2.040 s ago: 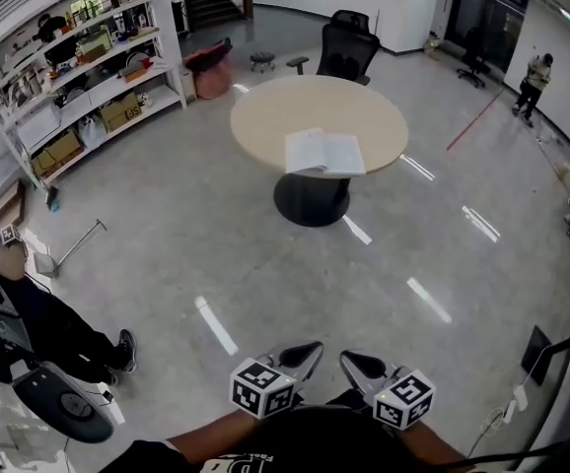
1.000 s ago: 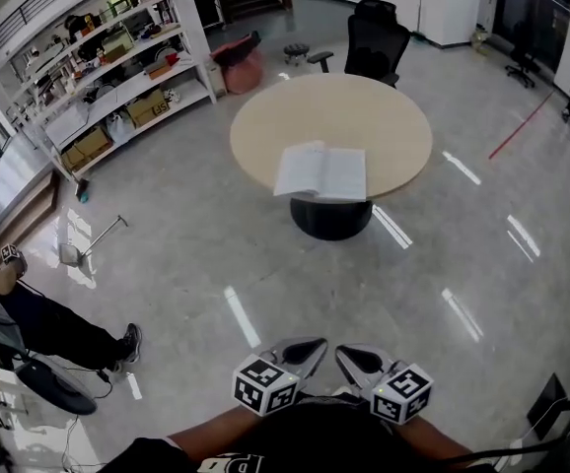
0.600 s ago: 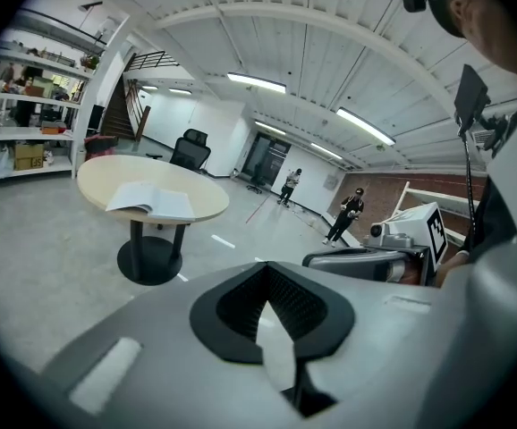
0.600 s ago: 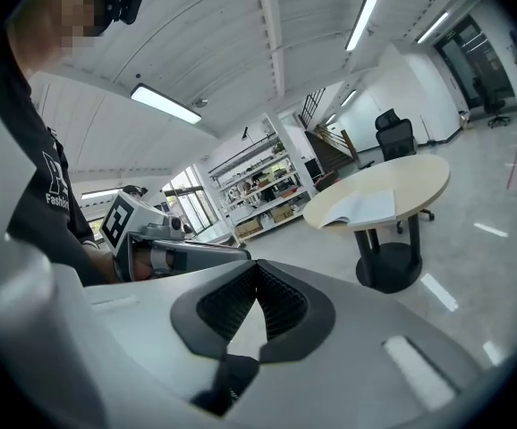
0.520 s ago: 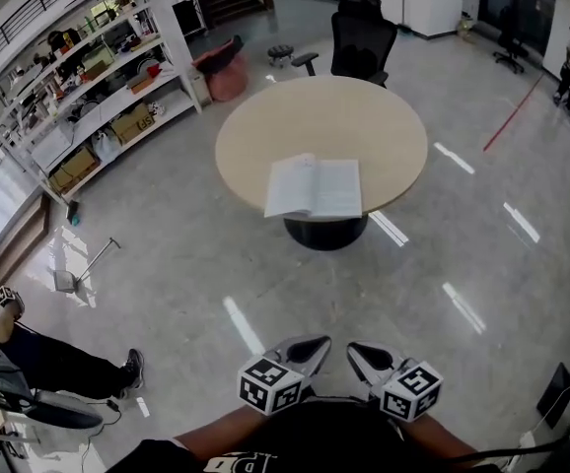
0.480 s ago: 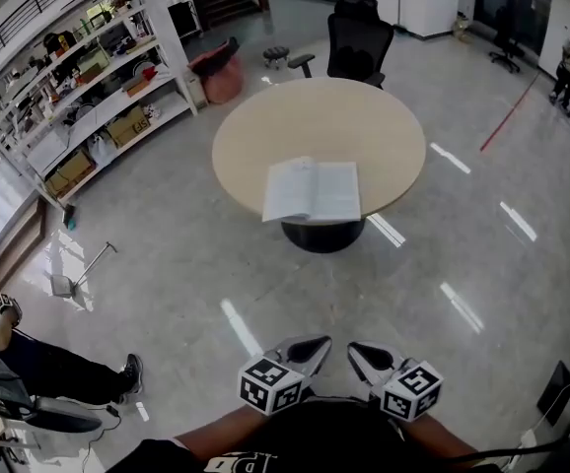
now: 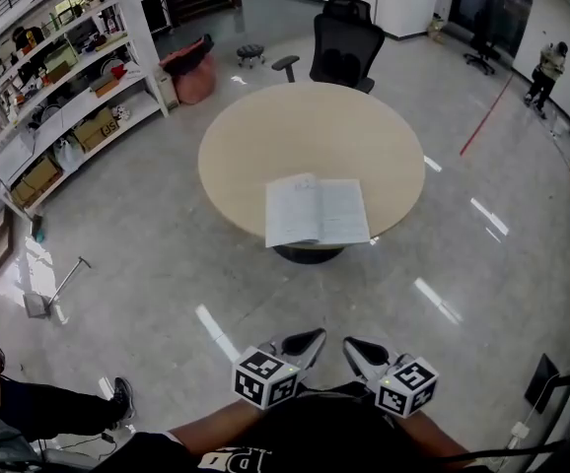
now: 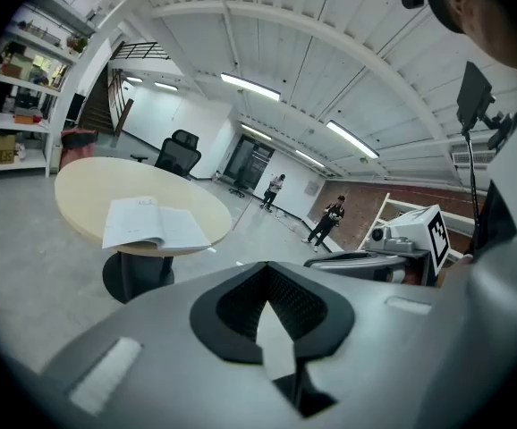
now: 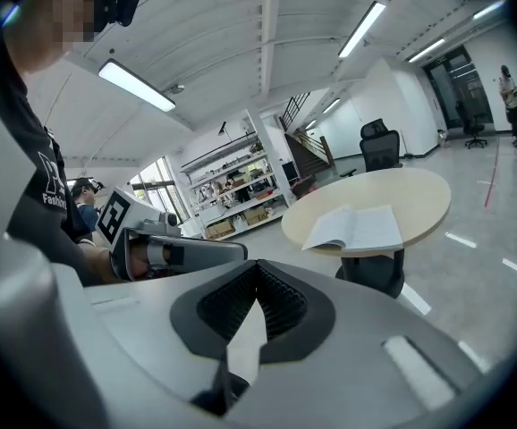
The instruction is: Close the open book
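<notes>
An open book (image 7: 317, 211) with white pages lies flat near the front edge of a round beige table (image 7: 265, 136). Both grippers are held low in front of my body, well short of the table and side by side. The left gripper (image 7: 305, 340) is shut and empty. The right gripper (image 7: 354, 345) is shut too, with nothing in it. In the left gripper view the book (image 8: 156, 224) lies ahead and to the left of the closed left gripper (image 8: 267, 324). The right gripper view has the book (image 9: 357, 228) ahead and to the right of the closed right gripper (image 9: 254, 315).
A black office chair (image 7: 346, 42) stands behind the table, with a stool (image 7: 250, 53) and a pink bag (image 7: 191, 72) to its left. Shelving (image 7: 58, 77) lines the left wall. A person's legs (image 7: 38, 407) show at lower left. Polished grey floor lies between me and the table.
The table and book have drawn nearer and sit lower in the head view. Both grippers stay shut and side by side in front of my body.
</notes>
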